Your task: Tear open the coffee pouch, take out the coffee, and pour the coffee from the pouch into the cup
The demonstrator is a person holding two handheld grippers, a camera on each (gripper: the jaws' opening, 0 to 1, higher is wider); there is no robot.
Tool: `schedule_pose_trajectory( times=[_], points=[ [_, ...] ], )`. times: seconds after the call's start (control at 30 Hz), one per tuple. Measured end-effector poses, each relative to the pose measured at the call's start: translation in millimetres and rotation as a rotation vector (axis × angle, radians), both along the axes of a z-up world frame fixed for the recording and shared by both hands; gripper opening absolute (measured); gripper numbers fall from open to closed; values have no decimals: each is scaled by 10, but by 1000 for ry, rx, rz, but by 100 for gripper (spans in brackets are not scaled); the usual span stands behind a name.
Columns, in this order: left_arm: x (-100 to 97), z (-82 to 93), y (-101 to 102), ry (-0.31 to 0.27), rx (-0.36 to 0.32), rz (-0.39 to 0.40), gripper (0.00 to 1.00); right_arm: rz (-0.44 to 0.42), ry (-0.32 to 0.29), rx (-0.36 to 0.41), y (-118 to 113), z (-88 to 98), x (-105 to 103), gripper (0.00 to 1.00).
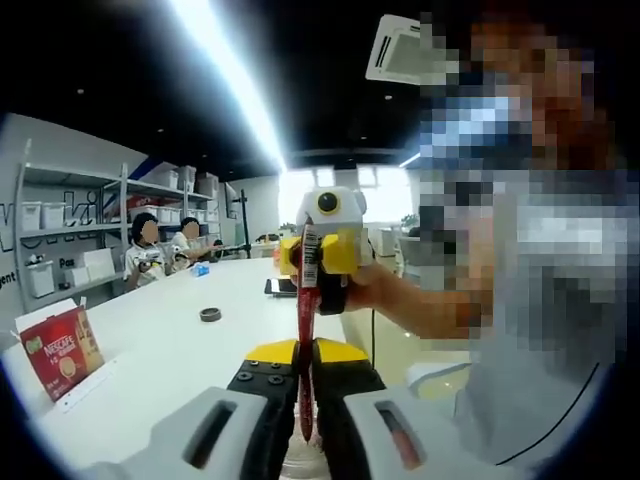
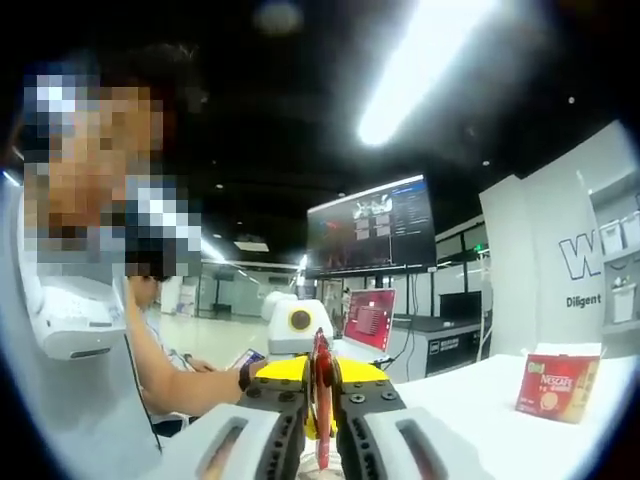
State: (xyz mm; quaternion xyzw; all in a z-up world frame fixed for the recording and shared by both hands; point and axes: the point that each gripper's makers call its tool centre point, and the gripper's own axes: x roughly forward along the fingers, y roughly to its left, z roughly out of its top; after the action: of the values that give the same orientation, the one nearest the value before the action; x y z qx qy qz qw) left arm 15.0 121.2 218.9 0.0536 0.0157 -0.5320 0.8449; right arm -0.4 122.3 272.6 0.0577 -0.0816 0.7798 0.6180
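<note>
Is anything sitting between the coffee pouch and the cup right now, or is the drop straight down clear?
Nothing visible stands in the way. Both grippers are shut on the coffee pouch, the left gripper low and the right gripper at its top. A white rim, probably the cup, shows directly under the pouch's lower end, mostly hidden by the jaws.

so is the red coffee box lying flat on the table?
No, the red coffee box stands upright on the white table.

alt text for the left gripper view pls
The left gripper and the right gripper facing it both pinch a thin red coffee pouch, stretched between them above a white table. A red Nescafe box stands at left, and a small dark ring lies mid-table.
</note>
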Motion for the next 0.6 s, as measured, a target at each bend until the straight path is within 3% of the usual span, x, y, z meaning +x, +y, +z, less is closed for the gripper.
schedule_pose_trajectory(
  times=[0.47,0.6],
  points=[
    [2,-7,-1,-17,2,4,11,-7,14,-3,10,-28,9,7],
    [5,12,13,-22,-2,8,6,-18,17,8,7,-15,47,10]
  ],
)
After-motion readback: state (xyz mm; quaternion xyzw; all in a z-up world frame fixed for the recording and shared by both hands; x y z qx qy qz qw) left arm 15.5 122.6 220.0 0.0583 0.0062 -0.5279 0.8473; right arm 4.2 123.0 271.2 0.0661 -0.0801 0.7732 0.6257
